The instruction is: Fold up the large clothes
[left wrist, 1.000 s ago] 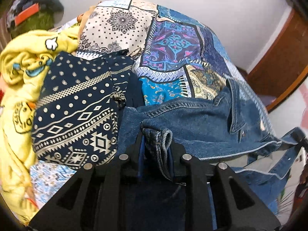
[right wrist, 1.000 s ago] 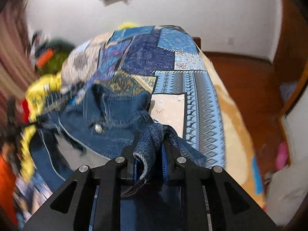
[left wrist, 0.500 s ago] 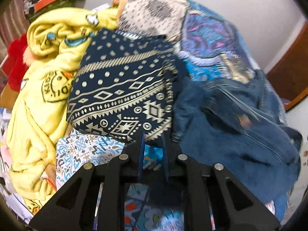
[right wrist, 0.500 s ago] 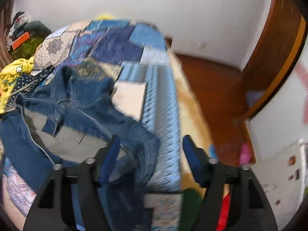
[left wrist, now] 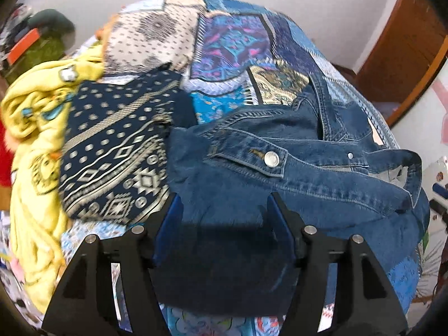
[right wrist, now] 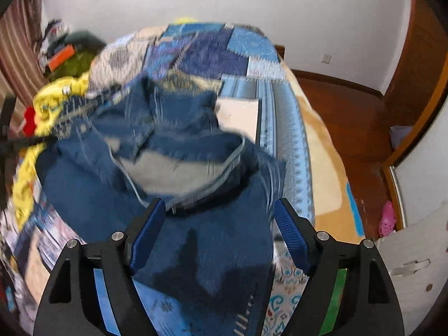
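Note:
A blue denim jacket (left wrist: 280,173) lies crumpled on the patchwork bedspread (left wrist: 232,42), its silver button and cuff facing up. My left gripper (left wrist: 224,210) hovers over the jacket's near left part. Its jaws are opening, and denim lies below and between them without the blue pads (left wrist: 168,224) pressing on it. In the right wrist view the same jacket (right wrist: 173,151) shows its grey lining. My right gripper (right wrist: 219,212) stands over the jacket's near right edge. Its jaws are also opening, with cloth beneath them and nothing pinched.
A navy garment with a cream geometric print (left wrist: 117,151) lies left of the jacket, and a yellow fleece (left wrist: 30,117) is heaped beyond it. Right of the bed are a wooden floor (right wrist: 350,112), a brown door (left wrist: 406,42), a pink shoe (right wrist: 387,218) and a white cabinet (right wrist: 414,252).
Both grippers were shut on folds of denim a second ago and have let go and spread. The left one swung left over the navy print, then back over the jacket.

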The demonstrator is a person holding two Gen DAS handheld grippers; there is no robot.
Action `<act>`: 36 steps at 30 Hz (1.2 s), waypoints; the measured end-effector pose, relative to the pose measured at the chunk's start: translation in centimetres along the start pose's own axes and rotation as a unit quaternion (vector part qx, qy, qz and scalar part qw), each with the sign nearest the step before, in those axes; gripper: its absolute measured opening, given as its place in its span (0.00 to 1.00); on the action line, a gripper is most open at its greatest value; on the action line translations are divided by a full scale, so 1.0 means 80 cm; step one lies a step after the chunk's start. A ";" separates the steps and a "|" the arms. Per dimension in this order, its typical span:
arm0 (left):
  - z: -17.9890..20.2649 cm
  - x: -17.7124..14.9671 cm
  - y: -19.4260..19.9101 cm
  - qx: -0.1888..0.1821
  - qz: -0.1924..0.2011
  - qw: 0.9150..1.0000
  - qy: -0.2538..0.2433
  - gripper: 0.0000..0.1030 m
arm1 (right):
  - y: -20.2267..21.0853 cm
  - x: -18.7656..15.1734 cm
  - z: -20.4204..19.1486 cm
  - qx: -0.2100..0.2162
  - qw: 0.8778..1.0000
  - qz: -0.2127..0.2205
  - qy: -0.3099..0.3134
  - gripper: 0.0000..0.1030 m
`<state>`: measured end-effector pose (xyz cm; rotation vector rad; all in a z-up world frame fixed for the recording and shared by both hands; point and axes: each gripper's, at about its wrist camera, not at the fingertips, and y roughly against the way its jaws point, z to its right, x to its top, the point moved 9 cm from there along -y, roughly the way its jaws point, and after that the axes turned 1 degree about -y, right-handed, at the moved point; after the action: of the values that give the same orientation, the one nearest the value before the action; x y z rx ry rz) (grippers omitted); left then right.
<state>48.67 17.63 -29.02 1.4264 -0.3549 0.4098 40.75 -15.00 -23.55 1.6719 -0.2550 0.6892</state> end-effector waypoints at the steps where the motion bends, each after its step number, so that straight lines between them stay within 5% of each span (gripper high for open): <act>1: 0.000 0.005 -0.011 0.001 -0.013 1.000 -0.004 0.61 | -0.006 -0.007 0.002 -0.006 1.000 -0.009 0.003 0.75; 8: -0.005 0.015 -0.083 -0.015 -0.096 0.995 -0.029 0.62 | -0.043 -0.033 0.034 -0.034 0.998 -0.061 -0.003 0.75; 15: -0.011 0.022 -0.105 -0.068 -0.093 0.993 -0.004 0.66 | -0.085 0.003 0.041 -0.027 0.997 -0.073 0.004 0.75; 19: -0.006 0.023 -0.096 -0.095 -0.068 0.993 -0.001 0.47 | -0.113 0.033 0.044 -0.044 0.996 -0.075 0.011 0.78; 25: -0.024 0.032 -0.081 -0.060 -0.018 0.997 0.042 0.16 | -0.116 0.092 0.072 -0.019 0.996 -0.018 -0.084 0.76; 28: -0.037 0.036 -0.067 -0.035 0.015 0.998 0.058 0.10 | -0.123 0.090 0.089 -0.027 0.991 -0.028 -0.129 0.76; 30: -0.045 0.038 -0.058 -0.017 0.026 0.998 0.062 0.05 | -0.119 0.081 0.081 -0.030 0.992 -0.029 -0.118 0.76; 34: -0.092 0.045 -0.047 0.084 0.036 0.994 0.058 0.01 | -0.088 0.075 0.077 -0.112 0.993 0.007 -0.043 0.76; 36: -0.113 0.043 -0.041 0.094 0.035 0.992 0.073 0.01 | -0.075 0.077 0.084 -0.126 0.991 0.014 -0.041 0.76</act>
<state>53.18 26.49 -31.26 1.5606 -0.2538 0.6143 50.82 -18.74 -25.43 1.4581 -0.4091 0.5841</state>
